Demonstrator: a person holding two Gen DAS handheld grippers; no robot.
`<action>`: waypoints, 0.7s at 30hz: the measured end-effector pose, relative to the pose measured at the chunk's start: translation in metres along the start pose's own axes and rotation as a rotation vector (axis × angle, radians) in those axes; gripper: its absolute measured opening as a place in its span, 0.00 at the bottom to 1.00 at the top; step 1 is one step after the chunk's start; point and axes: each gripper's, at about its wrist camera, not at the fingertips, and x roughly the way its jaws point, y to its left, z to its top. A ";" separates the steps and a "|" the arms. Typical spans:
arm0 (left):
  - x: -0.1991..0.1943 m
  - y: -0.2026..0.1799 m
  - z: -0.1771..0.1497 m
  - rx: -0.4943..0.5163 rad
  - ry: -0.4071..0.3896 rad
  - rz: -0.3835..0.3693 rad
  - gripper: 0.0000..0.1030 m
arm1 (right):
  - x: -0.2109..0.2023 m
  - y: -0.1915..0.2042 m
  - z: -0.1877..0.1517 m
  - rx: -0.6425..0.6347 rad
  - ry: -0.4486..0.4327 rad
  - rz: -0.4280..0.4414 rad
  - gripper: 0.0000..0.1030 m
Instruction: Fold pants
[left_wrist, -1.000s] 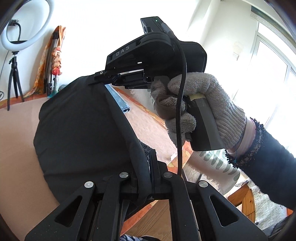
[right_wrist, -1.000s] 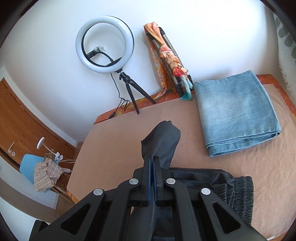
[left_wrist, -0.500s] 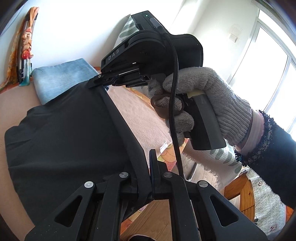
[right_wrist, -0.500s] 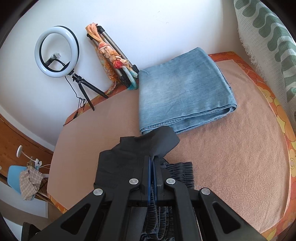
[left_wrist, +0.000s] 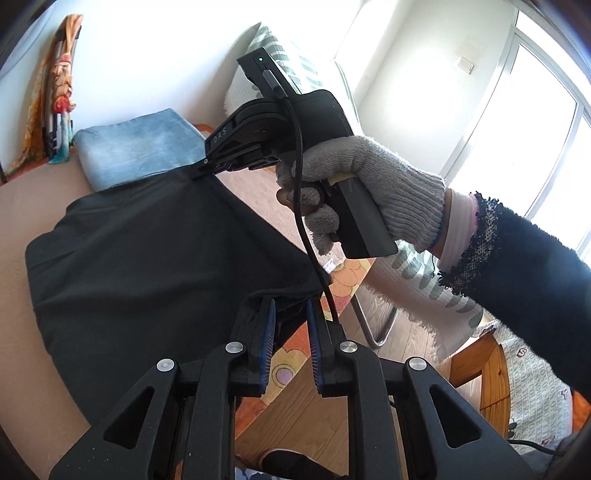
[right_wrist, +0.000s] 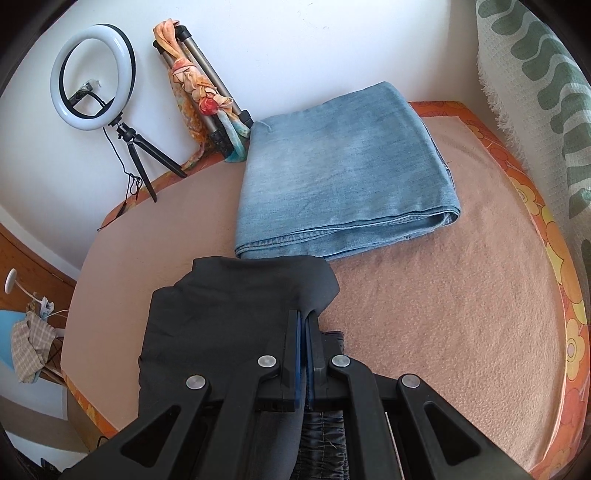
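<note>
The right gripper (right_wrist: 304, 332) pinches the black soft pants (left_wrist: 155, 258); the left gripper (left_wrist: 290, 325) gapes (freed). Lower that corner flush, short of the folded blue denim jeans (right_wrist: 343, 166).

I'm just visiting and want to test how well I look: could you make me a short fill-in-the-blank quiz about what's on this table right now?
1. The left gripper has its jaws ____.
2. The right gripper is shut on the ____ pants.
3. The folded jeans are ____ in colour.
4. The ring light stands on a small ____.

Missing words: open; black; blue; tripod
</note>
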 end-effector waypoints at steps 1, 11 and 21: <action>-0.008 0.004 -0.003 -0.014 -0.009 0.004 0.15 | 0.001 -0.002 0.000 0.005 -0.002 0.000 0.00; -0.073 0.060 -0.048 -0.201 -0.021 0.191 0.28 | 0.016 0.004 -0.001 -0.073 0.027 -0.068 0.05; -0.064 0.077 -0.069 -0.295 0.023 0.174 0.39 | -0.022 0.053 0.003 -0.204 -0.056 -0.082 0.38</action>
